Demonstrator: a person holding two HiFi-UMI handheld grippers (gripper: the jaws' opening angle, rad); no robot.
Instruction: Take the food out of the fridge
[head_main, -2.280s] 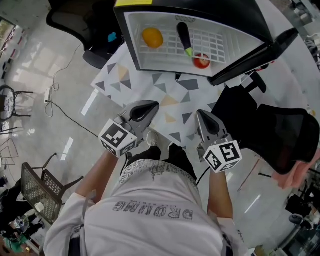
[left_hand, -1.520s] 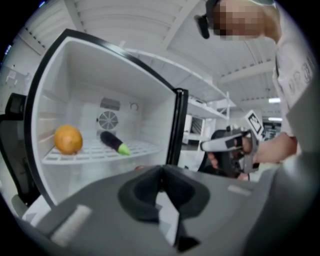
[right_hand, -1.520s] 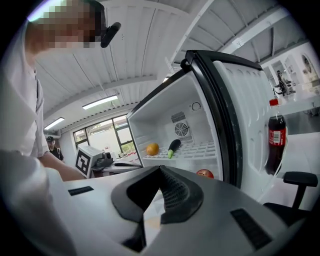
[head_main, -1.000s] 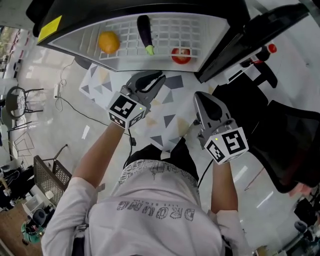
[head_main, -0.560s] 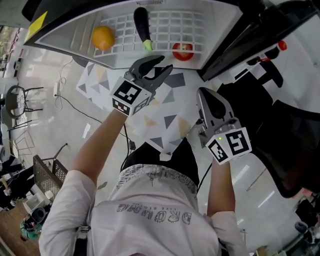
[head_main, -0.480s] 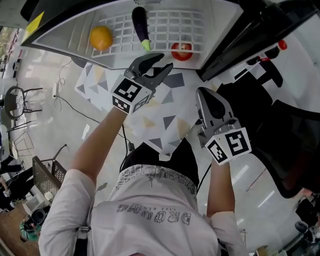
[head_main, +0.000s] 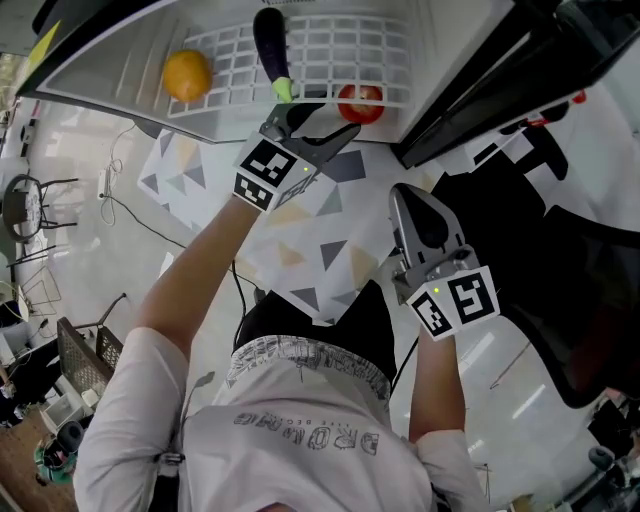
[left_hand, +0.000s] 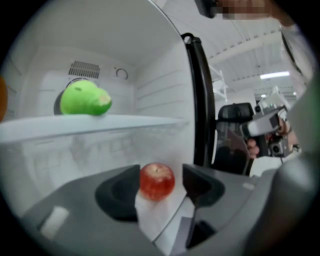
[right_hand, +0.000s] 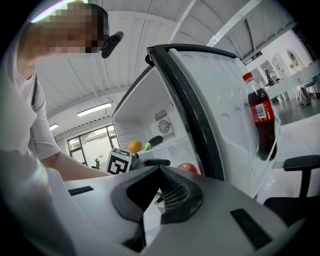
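The fridge (head_main: 420, 40) stands open. An orange (head_main: 187, 75) and a dark eggplant (head_main: 270, 45) with a green end lie on its white shelf (head_main: 340, 60). A red apple (head_main: 360, 103) sits lower, near the front right. My left gripper (head_main: 328, 118) reaches into the fridge, jaws opening. In the left gripper view the apple (left_hand: 157, 181) shows between the jaws of the left gripper (left_hand: 160, 192), and the pads stand apart from it. The eggplant's green end (left_hand: 85, 98) rests on the shelf above. My right gripper (head_main: 413, 197) hangs back from the fridge, shut and empty; in its own view the right gripper (right_hand: 161, 174) points at the door.
The fridge door (right_hand: 210, 100) stands open at the right with a cola bottle (right_hand: 260, 117) in its rack. A black office chair (head_main: 590, 260) stands right of me. A floor mat with triangles (head_main: 300, 240) lies under my arms.
My left gripper has moved forward into the fridge toward the apple and its jaws have spread. The right gripper has kept almost the same place.
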